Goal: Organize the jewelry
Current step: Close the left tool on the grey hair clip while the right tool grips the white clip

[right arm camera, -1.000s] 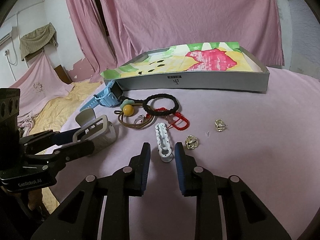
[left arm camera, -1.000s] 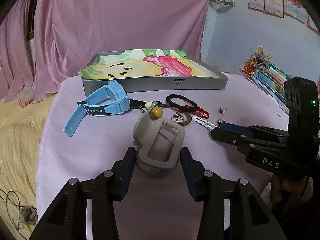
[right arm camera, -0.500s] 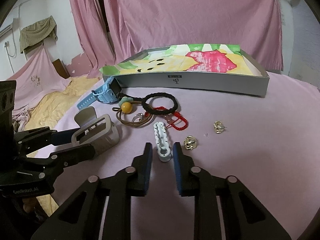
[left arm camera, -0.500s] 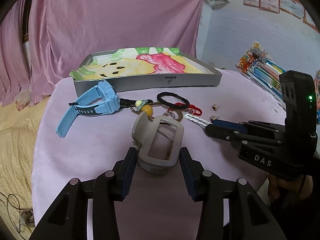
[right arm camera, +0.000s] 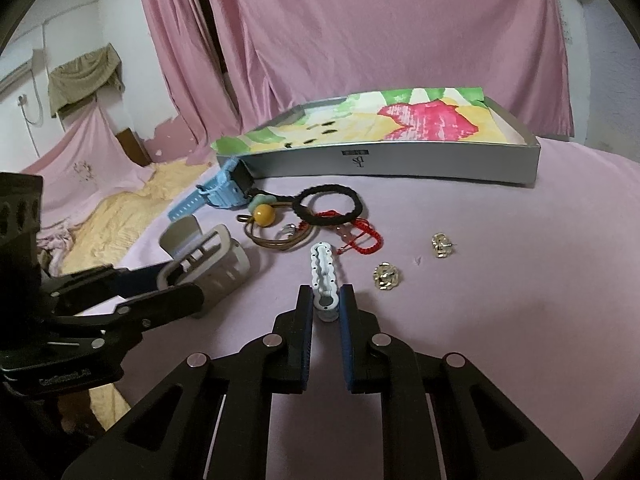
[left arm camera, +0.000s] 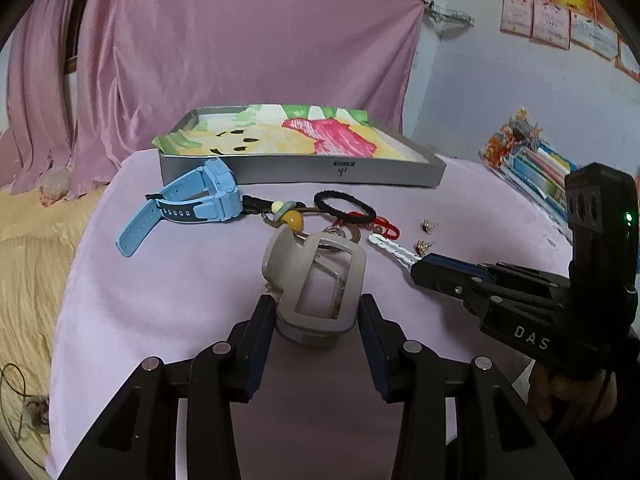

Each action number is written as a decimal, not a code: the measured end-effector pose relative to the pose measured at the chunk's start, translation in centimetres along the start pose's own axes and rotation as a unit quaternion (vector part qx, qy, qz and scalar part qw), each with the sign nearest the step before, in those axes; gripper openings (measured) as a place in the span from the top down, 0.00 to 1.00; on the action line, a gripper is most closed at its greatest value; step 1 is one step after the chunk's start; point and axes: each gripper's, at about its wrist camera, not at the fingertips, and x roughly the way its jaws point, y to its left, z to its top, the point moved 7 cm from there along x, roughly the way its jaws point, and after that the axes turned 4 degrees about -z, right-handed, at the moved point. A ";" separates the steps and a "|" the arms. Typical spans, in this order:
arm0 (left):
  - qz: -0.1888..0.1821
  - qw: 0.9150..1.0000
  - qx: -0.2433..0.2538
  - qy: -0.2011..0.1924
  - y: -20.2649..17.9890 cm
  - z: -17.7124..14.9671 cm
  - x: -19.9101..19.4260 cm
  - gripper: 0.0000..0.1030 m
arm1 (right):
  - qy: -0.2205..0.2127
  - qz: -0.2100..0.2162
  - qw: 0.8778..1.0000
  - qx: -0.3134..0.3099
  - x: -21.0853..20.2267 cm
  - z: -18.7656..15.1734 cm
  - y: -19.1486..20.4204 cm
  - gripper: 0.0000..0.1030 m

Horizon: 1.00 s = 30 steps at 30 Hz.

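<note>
A beige claw hair clip (left arm camera: pixel 316 276) sits tilted between the fingers of my left gripper (left arm camera: pixel 316 312), which is shut on its near end. My right gripper (right arm camera: pixel 326 300) has its jaws closing, and the pads touch the near end of a white wavy hair clip (right arm camera: pixel 324 268) lying on the pink cloth. From the left wrist view, the right gripper (left arm camera: pixel 416 270) meets the white clip (left arm camera: pixel 390 248) from the right. A grey tray (right arm camera: pixel 400 160) lined with a colourful picture stands at the back.
Between tray and grippers lie a blue watch (left arm camera: pixel 200 200), a black hair tie (left arm camera: pixel 344 206), a yellow-bead tie (left arm camera: pixel 294 220), a red cord bracelet (right arm camera: pixel 360 240) and two gold earrings (right arm camera: pixel 386 276) (right arm camera: pixel 442 245). Books (left arm camera: pixel 532 172) are stacked at the far right.
The right gripper's jaws have narrowed onto the white hair clip. My left gripper keeps the beige claw clip and has hardly moved.
</note>
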 end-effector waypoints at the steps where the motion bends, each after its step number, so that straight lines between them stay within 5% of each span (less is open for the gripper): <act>1: 0.000 1.000 -0.004 -0.006 0.1 0.1 -0.2 0.62 | -0.005 0.003 1.000 0.000 -0.2 0.0 0.0 0.89; 11: 0.012 1.000 -0.010 -0.023 0.1 1.0 -0.3 0.65 | -0.046 0.020 0.999 -0.008 -2.0 1.1 0.4 0.89; 30: 0.016 1.000 0.013 0.014 -0.3 1.2 2.3 0.65 | -0.030 0.025 0.999 0.019 -1.2 0.4 -1.1 0.89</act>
